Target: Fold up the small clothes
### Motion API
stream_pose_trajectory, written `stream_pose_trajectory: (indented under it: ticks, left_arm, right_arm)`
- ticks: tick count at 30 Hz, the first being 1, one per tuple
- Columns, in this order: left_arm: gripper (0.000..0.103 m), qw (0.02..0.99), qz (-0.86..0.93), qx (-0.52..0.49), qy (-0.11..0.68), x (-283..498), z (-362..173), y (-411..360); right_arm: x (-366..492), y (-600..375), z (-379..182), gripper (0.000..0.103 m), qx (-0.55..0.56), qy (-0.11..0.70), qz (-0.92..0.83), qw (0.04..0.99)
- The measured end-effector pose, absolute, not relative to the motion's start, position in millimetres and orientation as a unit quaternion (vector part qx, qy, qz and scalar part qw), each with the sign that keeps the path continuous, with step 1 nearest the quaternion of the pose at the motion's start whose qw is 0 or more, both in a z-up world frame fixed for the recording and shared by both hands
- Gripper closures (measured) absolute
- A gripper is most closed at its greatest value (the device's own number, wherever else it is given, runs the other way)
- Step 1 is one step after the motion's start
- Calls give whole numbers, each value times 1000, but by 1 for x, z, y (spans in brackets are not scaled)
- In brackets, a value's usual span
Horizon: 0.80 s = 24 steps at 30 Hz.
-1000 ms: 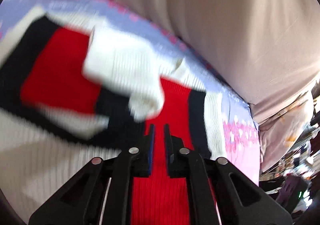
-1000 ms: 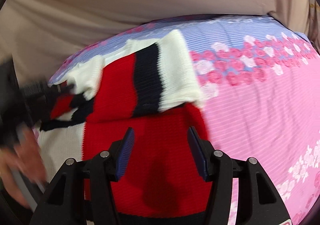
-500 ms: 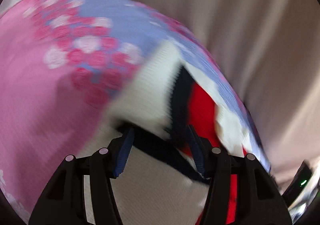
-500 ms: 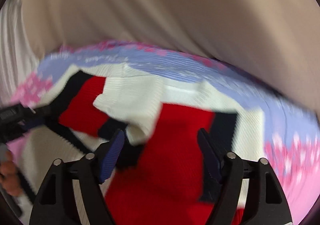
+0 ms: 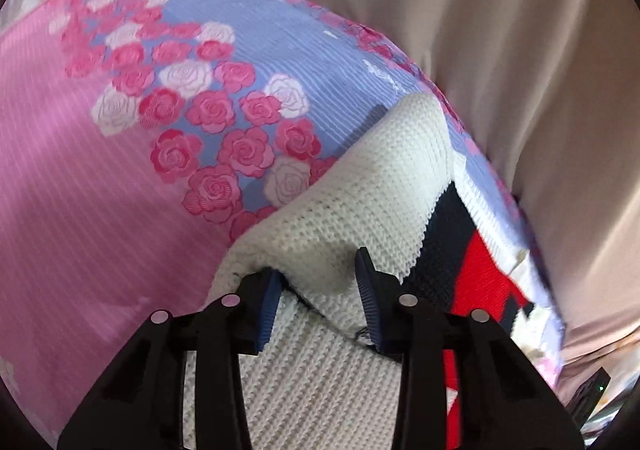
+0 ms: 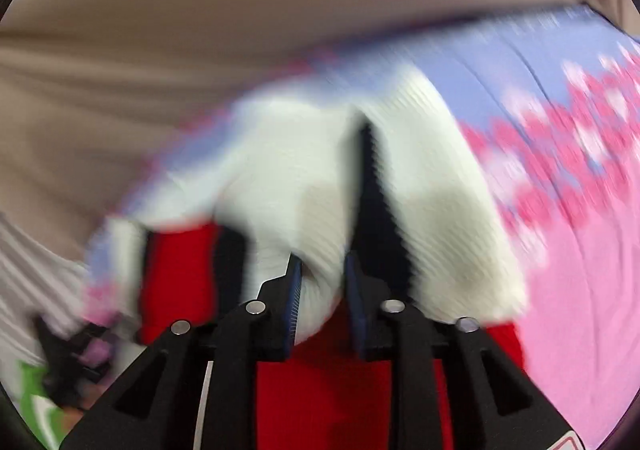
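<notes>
A knitted sweater (image 5: 372, 186) in cream, black and red lies on a bedspread (image 5: 100, 178) printed with pink and white roses. The left gripper (image 5: 318, 274) sits at the sweater's cream edge nearest the roses, its jaws just closing around a raised fold of knit; the left pad touches it, the right pad stands just clear. The right gripper (image 6: 322, 266), its jaws also just closing, appears to pinch a cream fold of the sweater (image 6: 304, 186), though that view is blurred. A beige curtain (image 5: 500, 30) hangs behind the bedspread
</notes>
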State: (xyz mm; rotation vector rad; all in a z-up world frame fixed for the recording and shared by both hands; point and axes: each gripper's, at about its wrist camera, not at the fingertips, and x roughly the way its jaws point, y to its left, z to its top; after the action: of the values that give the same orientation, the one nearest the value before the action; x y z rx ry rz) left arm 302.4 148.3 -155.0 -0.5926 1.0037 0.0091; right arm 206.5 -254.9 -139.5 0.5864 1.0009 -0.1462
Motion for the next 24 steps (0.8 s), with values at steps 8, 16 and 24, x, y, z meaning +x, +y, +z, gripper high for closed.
stream_pose_trajectory:
  ticks: [8,16,24]
  left_arm:
    - [62,806,17,-366,465,298,-154,164]
    - [91,826,47,-352,437,292,-141,168]
    - [92,833,59,-323,445,289,-157,158]
  right_arm:
    - [197,-278,-121,32,302,429,-77,848]
    - [222,-306,-109,96,356,412,-49,838]
    - [236,-319,-153,97,292,474,-72,828]
